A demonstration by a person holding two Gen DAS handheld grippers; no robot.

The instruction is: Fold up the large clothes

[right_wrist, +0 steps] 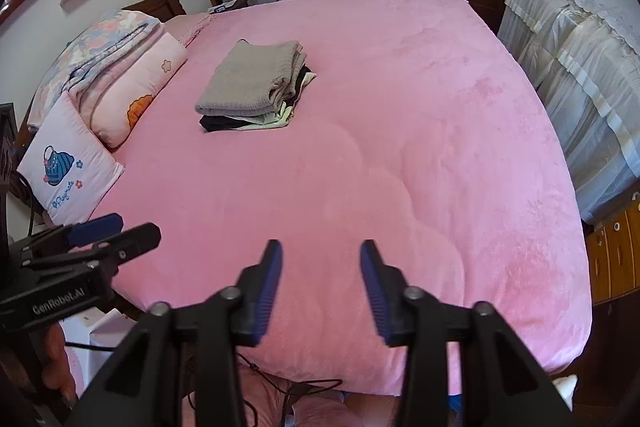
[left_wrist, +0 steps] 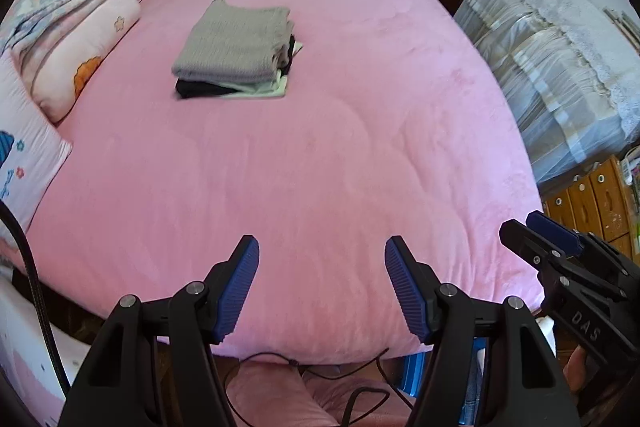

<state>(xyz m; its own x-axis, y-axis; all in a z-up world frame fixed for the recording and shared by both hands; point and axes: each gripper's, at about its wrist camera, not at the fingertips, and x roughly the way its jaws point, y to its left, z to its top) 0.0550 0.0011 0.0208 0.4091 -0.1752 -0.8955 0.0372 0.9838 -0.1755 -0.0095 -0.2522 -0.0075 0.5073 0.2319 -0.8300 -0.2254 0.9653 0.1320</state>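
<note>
A stack of folded clothes [left_wrist: 236, 53] lies on the pink bed [left_wrist: 320, 167] toward its far left; a grey knit garment is on top, with black and pale green pieces under it. It also shows in the right wrist view [right_wrist: 254, 87]. My left gripper [left_wrist: 322, 251] is open and empty above the bed's near edge. My right gripper [right_wrist: 321, 253] is open and empty, also above the near edge. Each gripper shows at the side of the other's view: the right one [left_wrist: 536, 231] and the left one [right_wrist: 116, 231].
Folded quilts and pillows [left_wrist: 64, 43] are stacked along the bed's left side. A cloth-covered piece of furniture [left_wrist: 560, 67] stands right of the bed, with wooden drawers [left_wrist: 592, 199] in front of it. Cables [left_wrist: 320, 371] lie on the floor below the near edge.
</note>
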